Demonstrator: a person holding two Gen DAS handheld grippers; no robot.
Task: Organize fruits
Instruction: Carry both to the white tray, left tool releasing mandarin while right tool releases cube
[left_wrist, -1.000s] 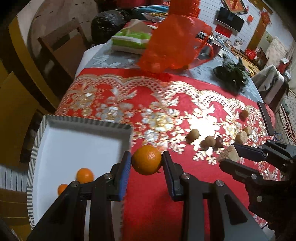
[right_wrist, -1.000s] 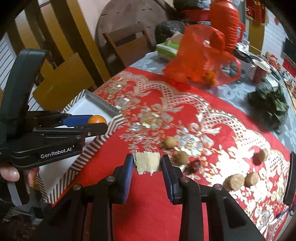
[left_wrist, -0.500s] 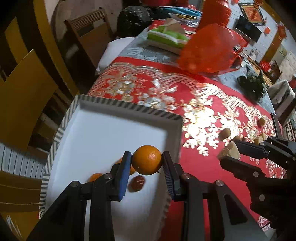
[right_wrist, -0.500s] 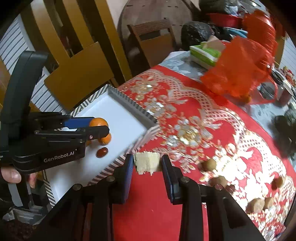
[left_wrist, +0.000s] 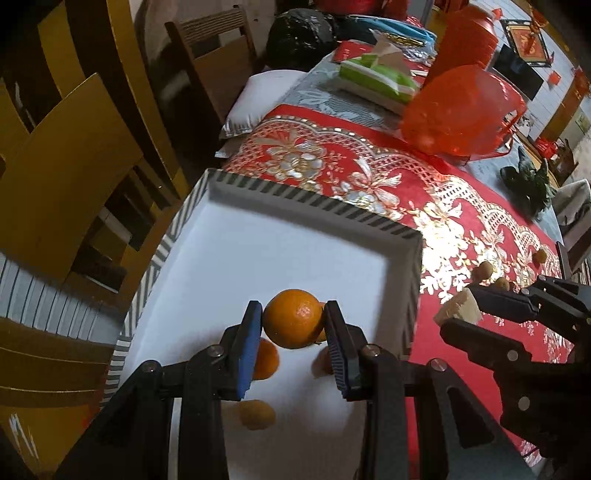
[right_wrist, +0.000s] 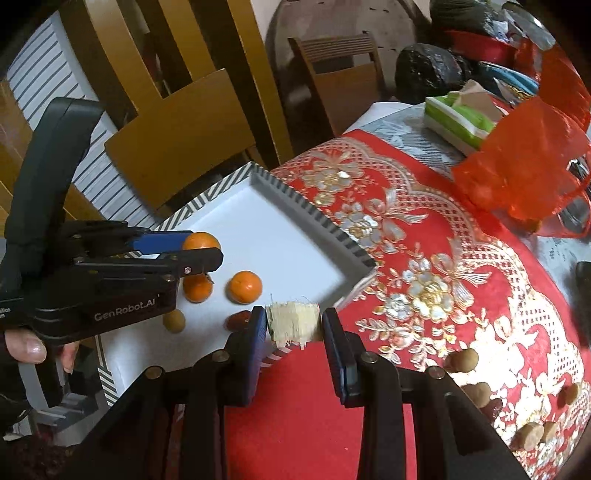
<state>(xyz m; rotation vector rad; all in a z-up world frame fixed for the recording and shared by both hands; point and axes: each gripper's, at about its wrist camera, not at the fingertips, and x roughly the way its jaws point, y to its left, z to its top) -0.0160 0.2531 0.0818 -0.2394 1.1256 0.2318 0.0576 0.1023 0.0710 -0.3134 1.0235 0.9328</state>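
While its jaws clamp an orange (left_wrist: 293, 318) above the white tray (left_wrist: 295, 254), the left gripper (left_wrist: 293, 345) hangs over two loose oranges (right_wrist: 244, 287) lying in it; just beside the tray's near corner, the right gripper (right_wrist: 293, 332) pinches a pale fibrous chunk (right_wrist: 293, 322) over the red-clothed bench (right_wrist: 424, 258).

Gloss and grain on a festive table

A shiny red cloth (right_wrist: 424, 369) with metallic gold and silver embossing meets a smooth matt white tray (left_wrist: 280, 254); the dimpled, glossy tangerine (left_wrist: 293, 318) sits between ribbed blue rubbery pads (left_wrist: 248, 350) on matt black plastic arms, a fibrous pale chunk (right_wrist: 293, 320) frays, beside a translucent red plastic bag (right_wrist: 521, 173) and lacquered wooden chairs (right_wrist: 184, 133).
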